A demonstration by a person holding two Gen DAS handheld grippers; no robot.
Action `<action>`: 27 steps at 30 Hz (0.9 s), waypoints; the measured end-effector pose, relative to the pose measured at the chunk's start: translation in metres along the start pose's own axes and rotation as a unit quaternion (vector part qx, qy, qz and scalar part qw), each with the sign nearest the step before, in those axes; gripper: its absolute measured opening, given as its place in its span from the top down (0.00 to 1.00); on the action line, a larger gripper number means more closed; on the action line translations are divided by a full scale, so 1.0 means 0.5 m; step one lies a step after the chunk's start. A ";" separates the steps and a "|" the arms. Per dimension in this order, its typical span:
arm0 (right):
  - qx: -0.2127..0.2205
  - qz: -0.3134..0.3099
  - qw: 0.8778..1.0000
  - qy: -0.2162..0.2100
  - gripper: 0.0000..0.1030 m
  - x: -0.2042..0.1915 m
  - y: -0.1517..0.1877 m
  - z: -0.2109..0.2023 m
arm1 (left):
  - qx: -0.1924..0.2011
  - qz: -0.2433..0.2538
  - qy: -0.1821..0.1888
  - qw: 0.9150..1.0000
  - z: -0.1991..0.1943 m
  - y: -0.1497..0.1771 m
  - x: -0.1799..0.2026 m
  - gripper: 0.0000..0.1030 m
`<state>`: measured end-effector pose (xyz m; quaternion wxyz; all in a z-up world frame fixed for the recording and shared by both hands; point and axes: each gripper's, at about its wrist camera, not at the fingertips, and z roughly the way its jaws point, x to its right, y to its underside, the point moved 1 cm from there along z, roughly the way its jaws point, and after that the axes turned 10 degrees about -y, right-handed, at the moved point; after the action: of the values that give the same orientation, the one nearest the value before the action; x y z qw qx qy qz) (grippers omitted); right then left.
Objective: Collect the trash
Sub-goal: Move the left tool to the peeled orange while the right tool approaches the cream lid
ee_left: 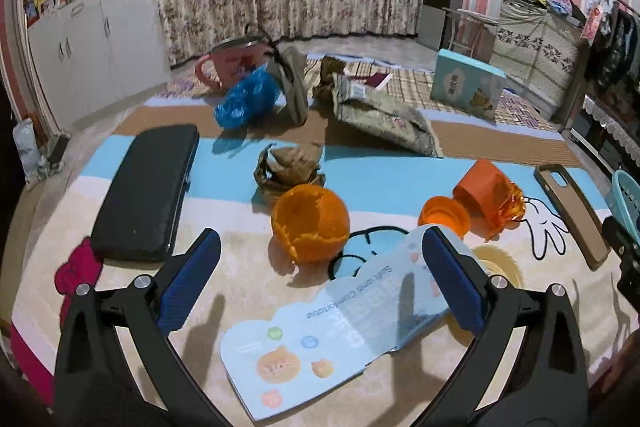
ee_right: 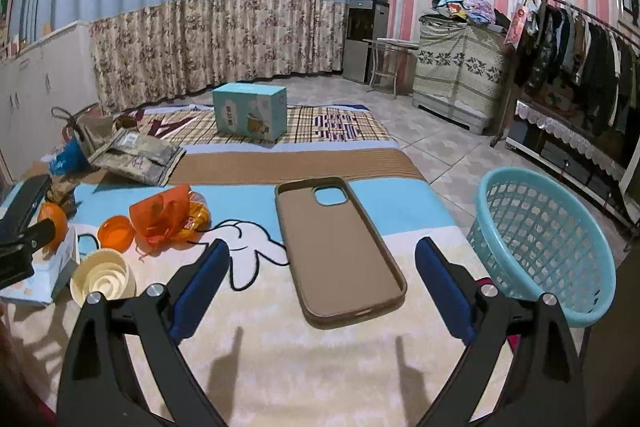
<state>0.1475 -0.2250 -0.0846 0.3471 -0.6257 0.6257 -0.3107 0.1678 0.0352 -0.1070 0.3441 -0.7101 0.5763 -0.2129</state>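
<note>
My left gripper is open above the rug, over a light blue tissue box. Just ahead lie an orange peel, a crumpled brown paper, an orange lid and an orange wrapper. My right gripper is open and empty, its fingers either side of the near end of a brown phone case. A light blue plastic basket stands on the floor to its right. The orange wrapper, orange lid and a cream cup lie to its left.
A black case lies at the left. Further back are a blue bag, grey-brown packets, a pink basin and a light blue carton. The rug edge and tiled floor run along the right.
</note>
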 end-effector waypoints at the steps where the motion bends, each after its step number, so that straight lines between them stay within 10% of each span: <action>1: -0.002 0.001 1.000 -0.003 0.11 0.000 0.001 0.002 | -0.008 -0.002 -0.001 1.000 0.007 0.000 -0.002 0.06; 27: -0.036 -0.027 0.996 -0.071 0.11 -0.089 0.023 0.017 | -0.044 0.019 0.016 0.999 0.046 -0.010 -0.006 0.59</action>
<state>0.1472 -0.1800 -0.0967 0.3595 -0.6751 0.5930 -0.2516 0.1868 0.0441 -0.1186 0.3074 -0.7099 0.6037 -0.1925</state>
